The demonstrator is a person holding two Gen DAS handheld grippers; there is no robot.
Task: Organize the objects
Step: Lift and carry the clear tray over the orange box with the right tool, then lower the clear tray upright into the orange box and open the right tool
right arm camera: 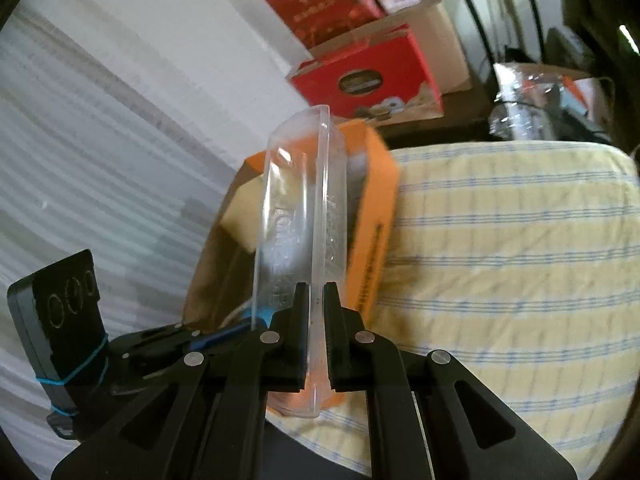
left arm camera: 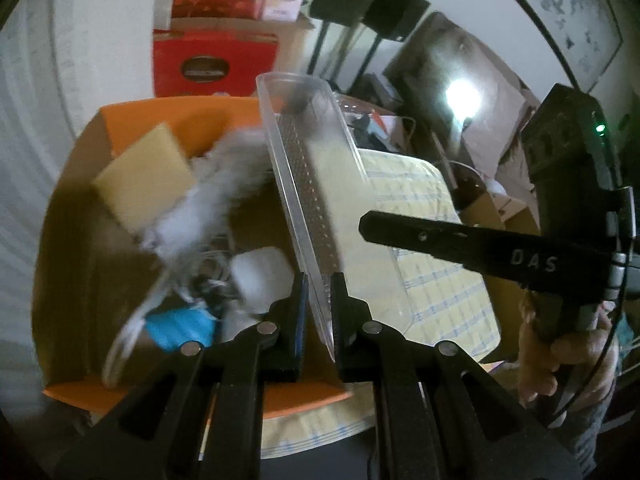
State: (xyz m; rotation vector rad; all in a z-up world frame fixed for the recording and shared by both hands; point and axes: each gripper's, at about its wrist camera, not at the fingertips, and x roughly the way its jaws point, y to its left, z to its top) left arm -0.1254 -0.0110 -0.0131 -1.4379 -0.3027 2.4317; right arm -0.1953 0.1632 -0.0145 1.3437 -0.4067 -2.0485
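— Where is the tray, and what have you got on it?

— I have the clear plastic tray (left arm camera: 308,168) tilted up over the orange box (left arm camera: 132,108), which sits on the left of the checked cloth (left arm camera: 432,264). My left gripper (left arm camera: 319,280) is clamped on one rim, my right gripper (right arm camera: 316,292) on the other.

— How does it handle?

— Light, I judge, stiff but thin, and slick. I'd grip the rim edges, not the walls, and not squeeze hard. In the box below lie a yellow sponge (left arm camera: 144,184) and something fluffy (left arm camera: 208,200).
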